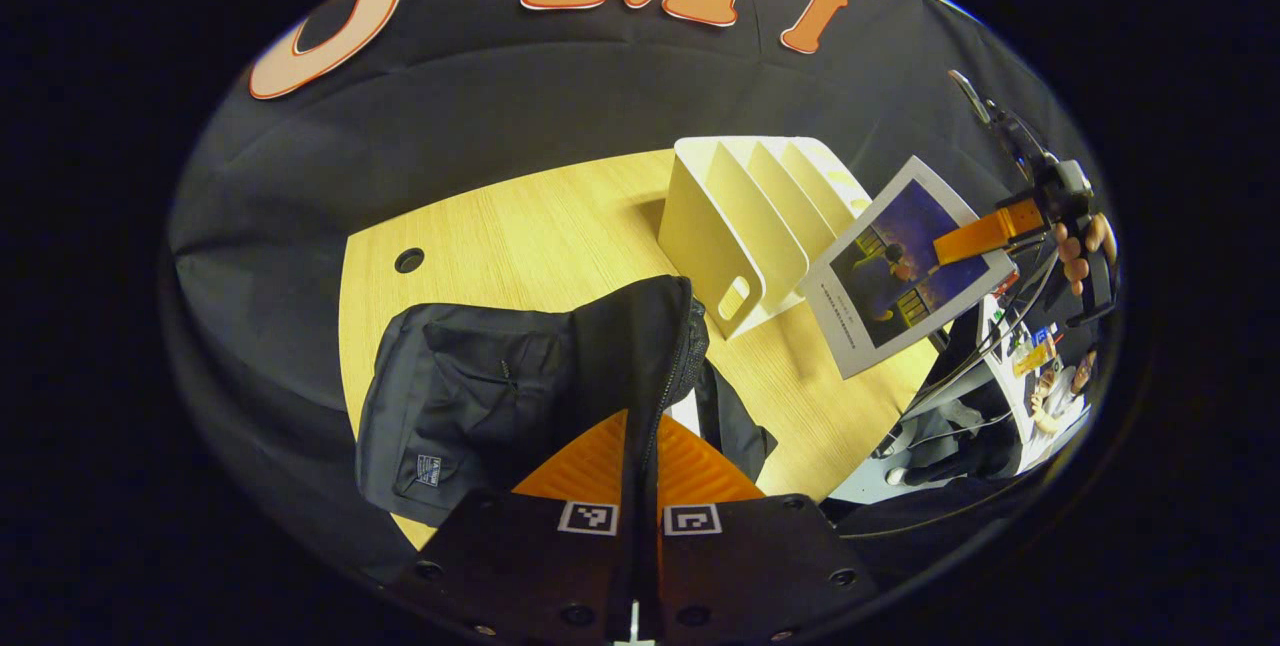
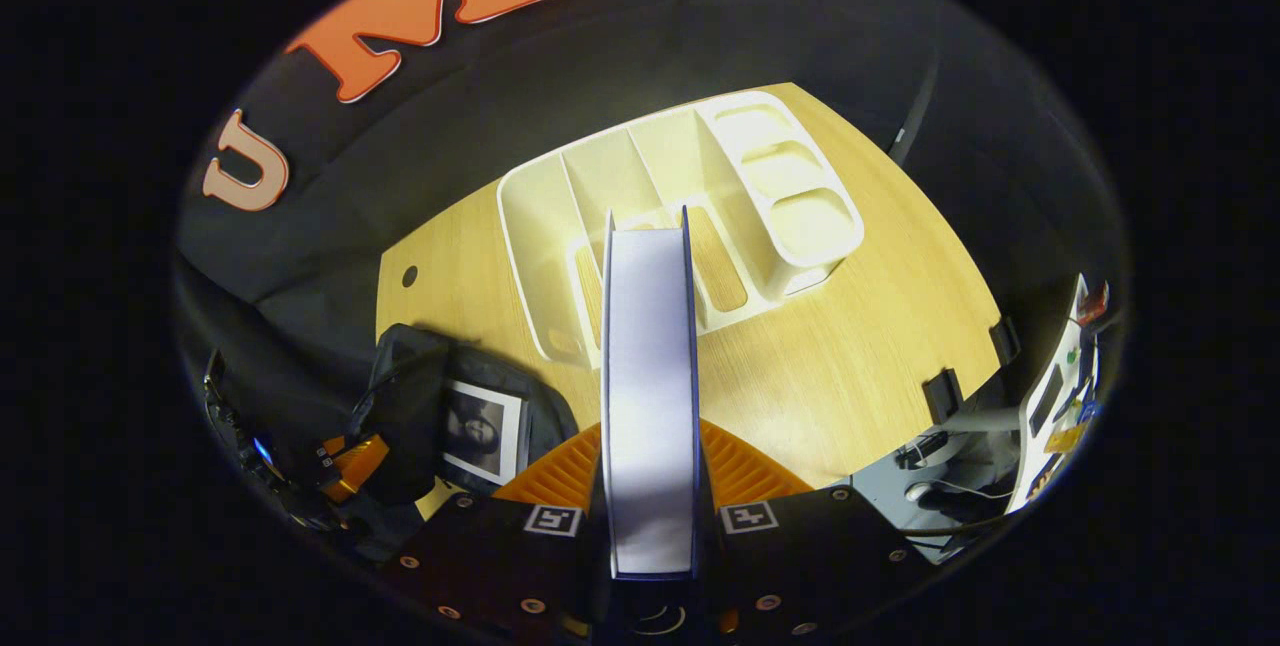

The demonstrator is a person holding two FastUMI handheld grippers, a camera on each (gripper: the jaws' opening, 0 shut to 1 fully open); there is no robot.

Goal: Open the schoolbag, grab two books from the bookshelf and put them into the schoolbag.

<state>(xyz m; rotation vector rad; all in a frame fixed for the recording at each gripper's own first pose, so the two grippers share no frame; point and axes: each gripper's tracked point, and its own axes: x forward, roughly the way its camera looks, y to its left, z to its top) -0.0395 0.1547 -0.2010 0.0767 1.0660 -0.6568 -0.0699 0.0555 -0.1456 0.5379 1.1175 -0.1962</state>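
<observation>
We count two grippers, two books, one bag and one shelf on the wooden table (image 1: 520,216).

In the left gripper view, our left gripper (image 1: 640,486) is closed tight on a fold of the black schoolbag (image 1: 470,396), right at the zipper edge, with both fingers pressing the fabric between them. The bag lies on the near left part of the table, its mouth held up. The white bookshelf (image 1: 740,226) stands behind it, just beyond the bag, and we see four upright dividers in it.

To the right of the shelf, the right gripper (image 1: 960,244) holds one book (image 1: 905,266) in the air above the table edge. The book is tilted and its dark blue cover faces us. A hand (image 1: 1085,246) grips the tool behind it.

In the right gripper view, the right gripper (image 2: 650,516) is closed on that same book (image 2: 648,396), seen edge-on, with white pages between two thin covers and a finger on each side. Beyond it the bookshelf (image 2: 680,216) stands on the table (image 2: 860,356), its slots looking empty. At lower left the schoolbag (image 2: 420,406) is open, and a second book (image 2: 485,431), with a black-and-white cover, already lies inside it. The left gripper (image 2: 350,461) sits at the bag's edge.
</observation>
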